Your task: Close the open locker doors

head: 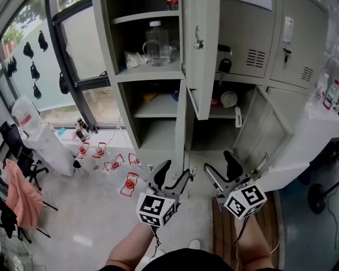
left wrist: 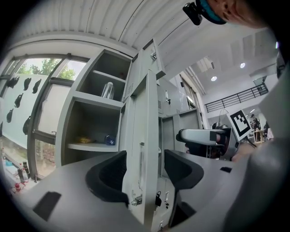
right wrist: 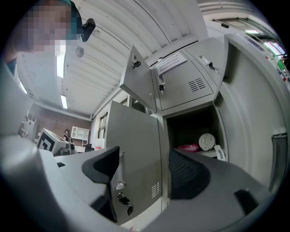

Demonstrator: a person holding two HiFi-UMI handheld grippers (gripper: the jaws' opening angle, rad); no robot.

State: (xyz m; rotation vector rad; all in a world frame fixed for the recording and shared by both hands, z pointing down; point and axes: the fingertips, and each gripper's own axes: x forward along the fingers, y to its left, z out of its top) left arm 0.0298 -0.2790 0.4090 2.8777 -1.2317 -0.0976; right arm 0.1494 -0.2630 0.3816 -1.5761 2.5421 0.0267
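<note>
A: How is the left gripper [head: 175,173] sitting?
B: It is pointing forward, jaws standing apart, pads pressing on nothing.
A: And the right gripper [head: 219,165]?
B: Riding just beside it, jaws also gaping. The left forearm [head: 130,246] and right forearm [head: 257,238] are reaching out bare.

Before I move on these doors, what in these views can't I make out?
- Red item on the top shelf: head view, cut off by the top edge.
- Dark object beside the open upper door: head view, shadowed, unidentifiable.
- Blue item on the shelf: left gripper view, too small.
</note>
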